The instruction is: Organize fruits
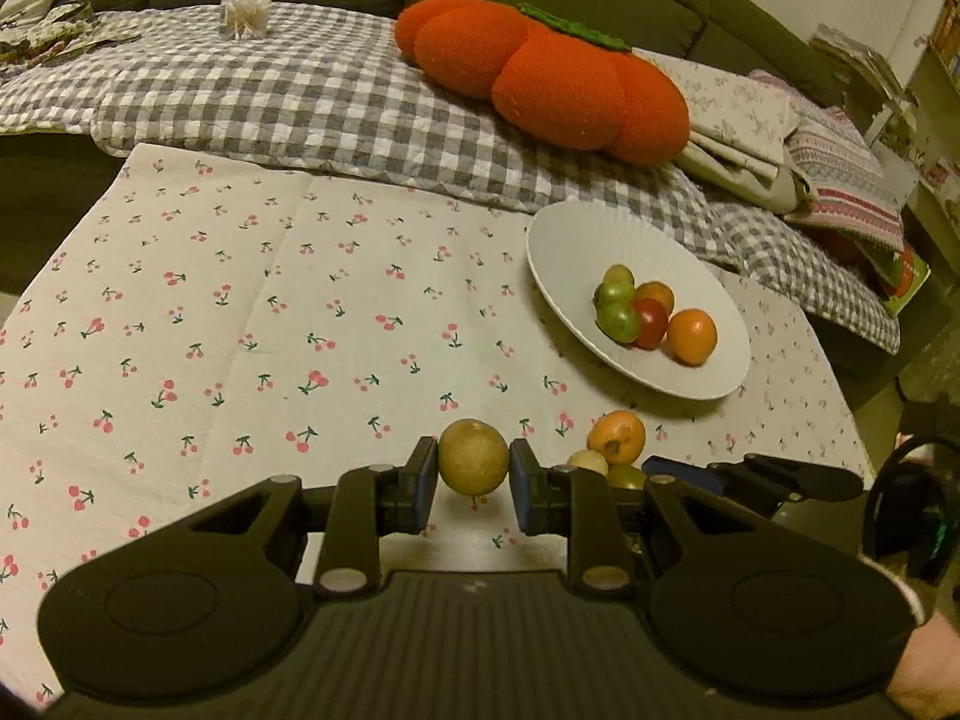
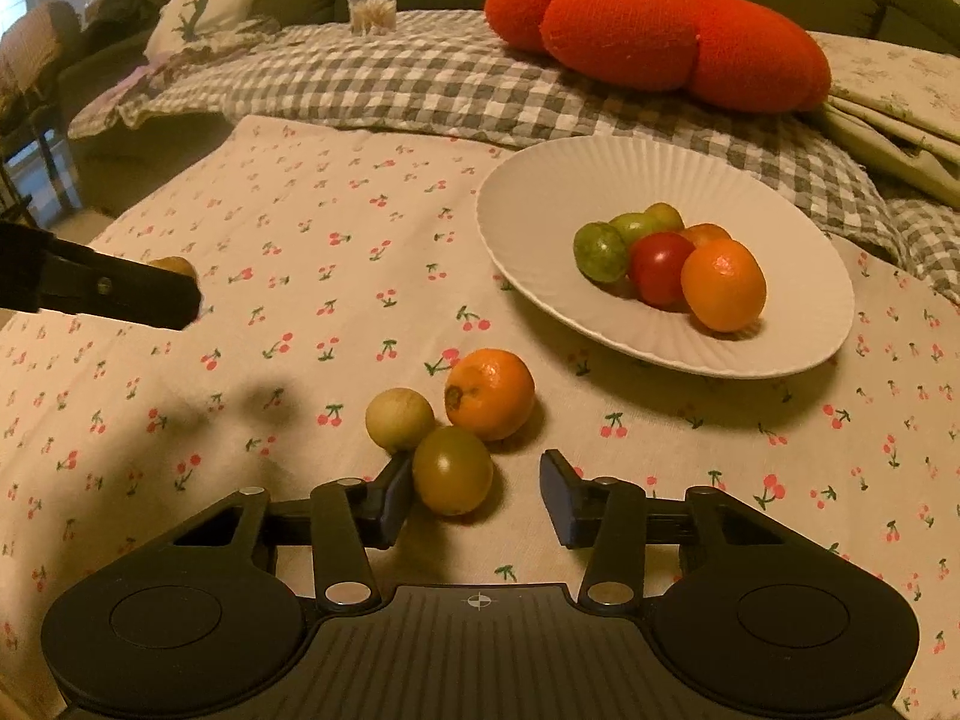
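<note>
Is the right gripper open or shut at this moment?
Open. The right gripper has an olive-green fruit between its jaws; only the left-hand pad is near it, and a clear gap shows at the other side.

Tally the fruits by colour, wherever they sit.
Orange: 3, namely one in the plate at, one behind it, one on the cloth
Green: 4
Red: 1
Pale yellow: 1
Brownish: 1, held in the left claw
Total: 10
</note>
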A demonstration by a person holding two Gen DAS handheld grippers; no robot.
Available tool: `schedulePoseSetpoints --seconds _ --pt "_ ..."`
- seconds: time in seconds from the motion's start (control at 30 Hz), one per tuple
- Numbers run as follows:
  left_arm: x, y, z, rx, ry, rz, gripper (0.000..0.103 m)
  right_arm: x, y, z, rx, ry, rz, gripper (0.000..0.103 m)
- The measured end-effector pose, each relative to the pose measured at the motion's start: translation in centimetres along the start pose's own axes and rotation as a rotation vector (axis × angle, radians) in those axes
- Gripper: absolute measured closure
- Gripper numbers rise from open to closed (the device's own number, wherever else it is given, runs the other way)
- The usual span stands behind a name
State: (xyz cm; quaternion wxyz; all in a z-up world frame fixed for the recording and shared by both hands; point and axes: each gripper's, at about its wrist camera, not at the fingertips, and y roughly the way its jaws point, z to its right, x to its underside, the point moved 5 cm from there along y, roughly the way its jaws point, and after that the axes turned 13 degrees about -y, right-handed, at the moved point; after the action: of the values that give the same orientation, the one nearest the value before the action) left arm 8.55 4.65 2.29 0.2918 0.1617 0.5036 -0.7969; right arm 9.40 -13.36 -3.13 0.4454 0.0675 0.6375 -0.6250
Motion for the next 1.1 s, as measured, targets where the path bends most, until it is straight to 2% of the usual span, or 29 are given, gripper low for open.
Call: schedulePoseSetpoints --seconds 0.33,0.8,1.1 --pt "-0.4 -0.8 0.1 0.038 -0.013 0.002 0.079 -0.6 0.4 -0.5 0.008 0.005 0.026 0.078" --pt "-0.1 -0.1 0.3 0.033 -0.024 -0.022 0.079 -0.1 -0.9 1.0 -0.013 0.106 0.016 0.079" --pt "0.0 0.7 0.4 0.024 -0.021 -0.025 0.079 -1.3 -4.0 2.4 -0.036 0.162 0.078 0.079"
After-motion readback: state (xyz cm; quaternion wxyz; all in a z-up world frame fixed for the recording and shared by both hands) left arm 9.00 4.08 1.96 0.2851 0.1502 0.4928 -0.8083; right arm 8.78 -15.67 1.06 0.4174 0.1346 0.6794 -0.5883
